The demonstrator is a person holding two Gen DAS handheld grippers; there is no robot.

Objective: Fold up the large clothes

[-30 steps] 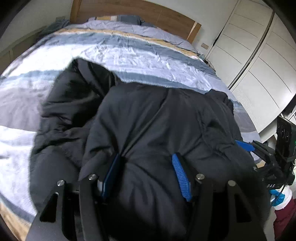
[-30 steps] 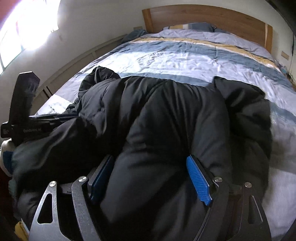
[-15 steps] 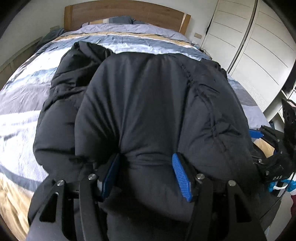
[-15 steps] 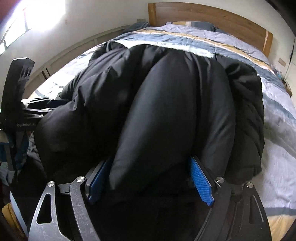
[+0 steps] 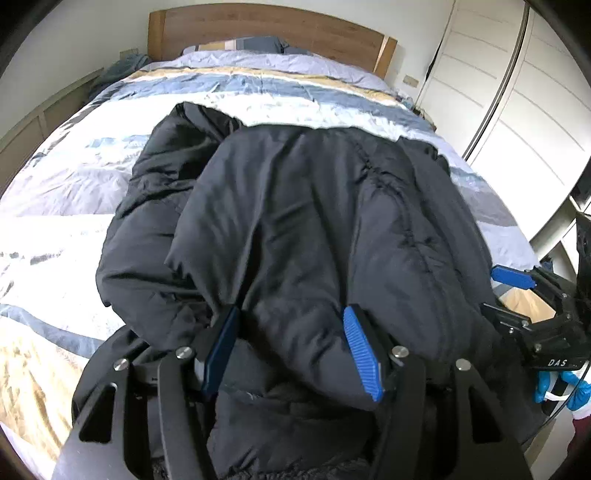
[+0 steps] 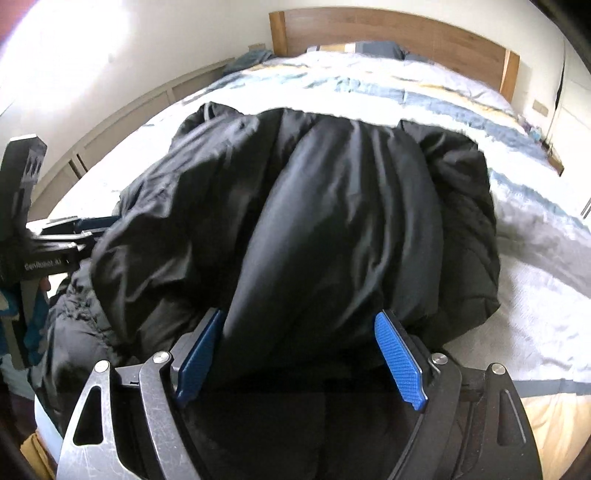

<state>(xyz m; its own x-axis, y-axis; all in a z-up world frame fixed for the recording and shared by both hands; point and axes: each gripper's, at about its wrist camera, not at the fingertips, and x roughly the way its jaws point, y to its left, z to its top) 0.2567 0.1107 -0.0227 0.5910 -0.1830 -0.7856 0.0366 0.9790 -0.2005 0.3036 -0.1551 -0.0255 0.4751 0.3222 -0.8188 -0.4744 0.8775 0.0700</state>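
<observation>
Item: black padded coat point(image 5: 314, 229), bunched and partly doubled over, lying on striped bed point(image 5: 74, 177) below wooden headboard point(image 5: 266, 33). Left tongs point(image 5: 291, 350): pinching a thick fold of coat. Right tongs point(image 6: 299, 354): clamped on another bulky fold.

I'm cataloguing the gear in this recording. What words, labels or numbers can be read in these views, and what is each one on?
"DAS": white letters on the black body of the right gripper, seen at the right edge of the left wrist view.
A white line of lettering on the black body of the left gripper, in the right wrist view: too blurred to read surely.
The black padded jacket shows no text.
</observation>
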